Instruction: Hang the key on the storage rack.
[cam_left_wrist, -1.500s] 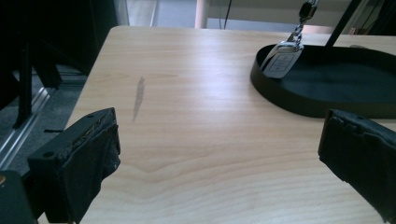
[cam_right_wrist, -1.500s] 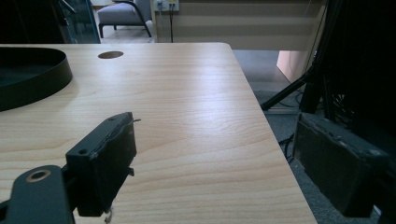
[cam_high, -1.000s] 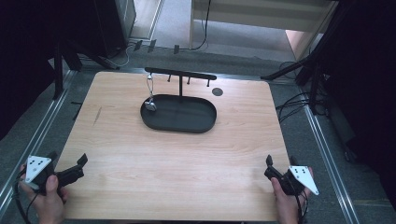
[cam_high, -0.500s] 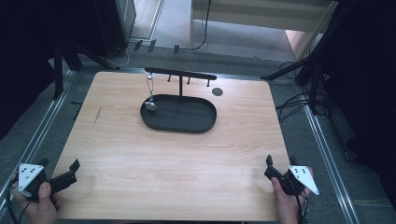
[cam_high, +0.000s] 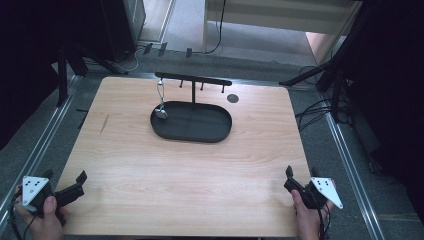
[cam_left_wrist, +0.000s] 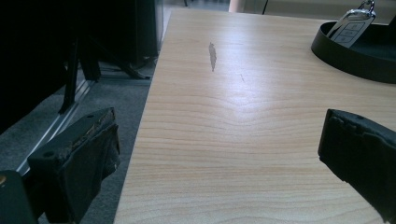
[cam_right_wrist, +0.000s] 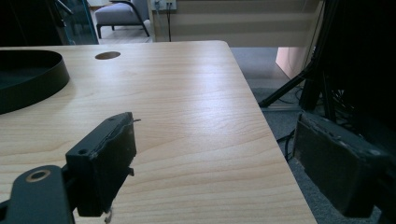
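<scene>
Both parked at the near corners of the table (cam_high: 150, 170), left gripper (cam_high: 64, 186) and right gripper (cam_high: 296, 179) alike, jaws spread wide on nothing, probably a resting pose clear of the work. Well apart from either, hung by its ring from the black rack (cam_high: 193, 80) so it dangles into the oval tray (cam_high: 200, 136): a key fob (cam_high: 161, 113), likely the thing to be handled

A light wooden table with rounded corners (cam_high: 150, 170) carries a black oval metal tray (cam_high: 192, 131) with a thin T-shaped rack (cam_high: 193, 80) rising from its far edge. Seen along the left gripper's jaws, the tray sits ahead and off to the right, with a short grey scuff mark (cam_left_wrist: 212, 55) on the wood straight ahead between them. Along the right gripper's jaws, the tray lies ahead to the left, and a small round dark hole (cam_right_wrist: 107, 55) in the tabletop sits beyond it
</scene>
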